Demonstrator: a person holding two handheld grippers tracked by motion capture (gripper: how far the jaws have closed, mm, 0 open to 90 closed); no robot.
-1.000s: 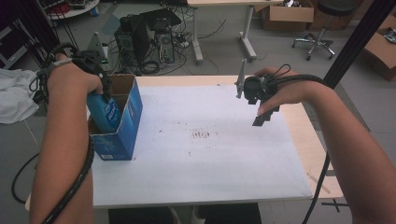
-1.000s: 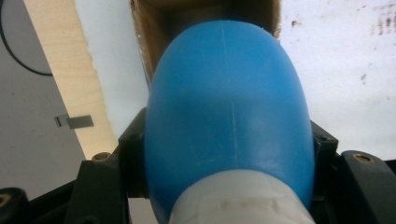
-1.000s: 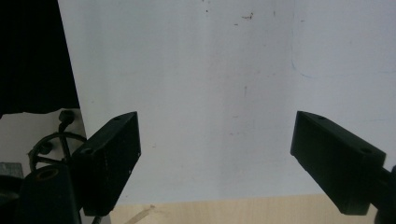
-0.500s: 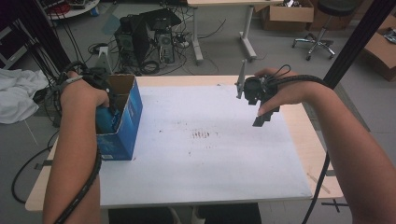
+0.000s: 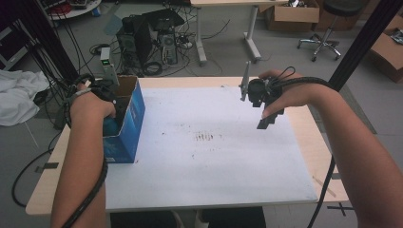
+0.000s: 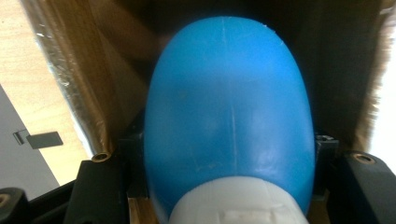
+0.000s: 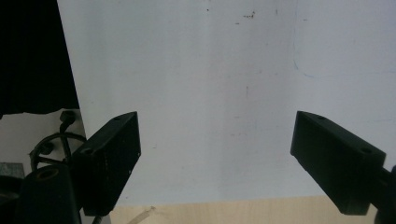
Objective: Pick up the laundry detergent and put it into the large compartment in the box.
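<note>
My left claw (image 6: 229,186) is pinching a blue bottle (image 6: 229,121) with a white cap, both down inside the open blue box (image 5: 127,124) at the bench's (image 5: 247,190) left edge. My right claw (image 7: 229,154) hangs spread wide above the white sheet (image 7: 210,70), gripping nothing.

The left gripper (image 5: 108,114) is now lower than in the earlier pictures: it has gone down into the blue box (image 5: 124,124). The blue bottle (image 6: 229,116) that it holds was above the rim of the box before; now it is down inside the box, between the brown inner walls.
</note>
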